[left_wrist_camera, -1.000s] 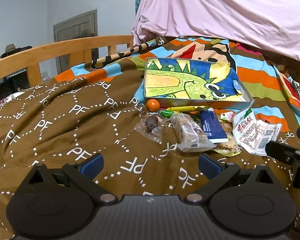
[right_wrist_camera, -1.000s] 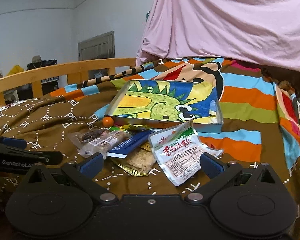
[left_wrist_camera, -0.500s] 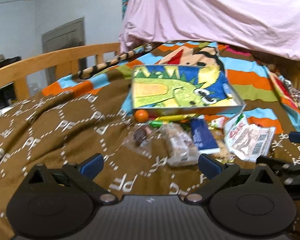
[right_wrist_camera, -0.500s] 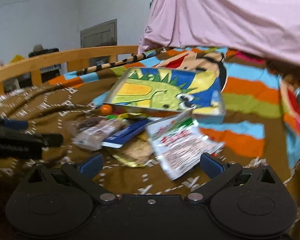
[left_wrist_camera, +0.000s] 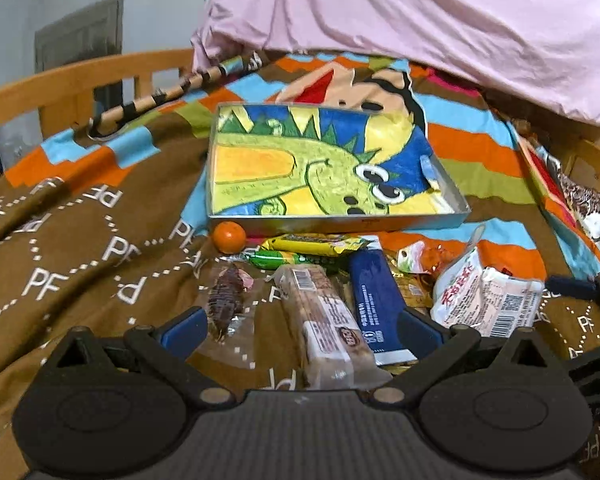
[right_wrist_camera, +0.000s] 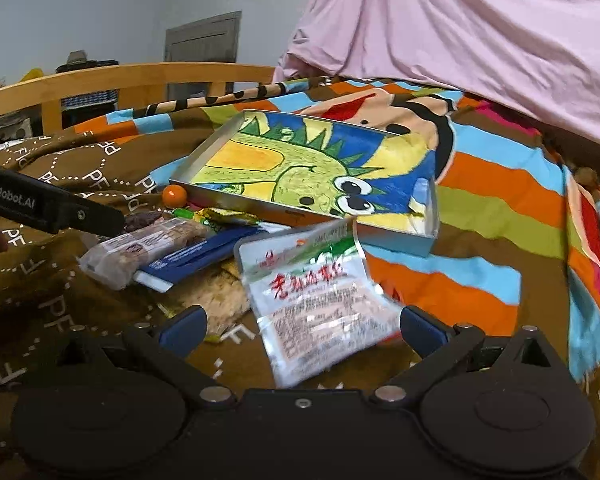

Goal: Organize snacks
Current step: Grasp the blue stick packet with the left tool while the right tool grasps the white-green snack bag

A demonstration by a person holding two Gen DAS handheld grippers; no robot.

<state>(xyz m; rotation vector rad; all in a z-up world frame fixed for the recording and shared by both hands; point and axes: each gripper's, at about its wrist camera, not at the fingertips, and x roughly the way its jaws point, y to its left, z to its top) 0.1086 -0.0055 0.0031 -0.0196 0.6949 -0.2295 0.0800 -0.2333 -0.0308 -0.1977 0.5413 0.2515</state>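
Observation:
A shallow box (left_wrist_camera: pixel 452 222) with a green dinosaur picture inside lies on the bed; it also shows in the right wrist view (right_wrist_camera: pixel 396 236). Snacks lie in a pile before it: an orange ball (left_wrist_camera: pixel 229 236), a yellow packet (left_wrist_camera: pixel 316 243), a green packet (left_wrist_camera: pixel 284 259), a dark snack in clear wrap (left_wrist_camera: pixel 226 300), a clear-wrapped bar (left_wrist_camera: pixel 324 320), a blue pack (left_wrist_camera: pixel 376 304) and a white red-lettered bag (left_wrist_camera: pixel 488 300). My left gripper (left_wrist_camera: pixel 300 330) is open around the clear-wrapped bar. My right gripper (right_wrist_camera: pixel 300 330) is open over the white bag (right_wrist_camera: pixel 316 300).
The snacks lie on a brown patterned blanket (left_wrist_camera: pixel 60 264) over a striped cartoon cover (left_wrist_camera: pixel 476 140). A wooden bed rail (left_wrist_camera: pixel 80 80) runs along the left. A pink sheet (left_wrist_camera: pixel 420 20) hangs at the back. The left gripper's finger (right_wrist_camera: pixel 52 204) reaches in at the right view's left.
Both grippers have moved forward and down toward the snack pile. The bar now sits between my left fingers and the white bag between my right fingers.

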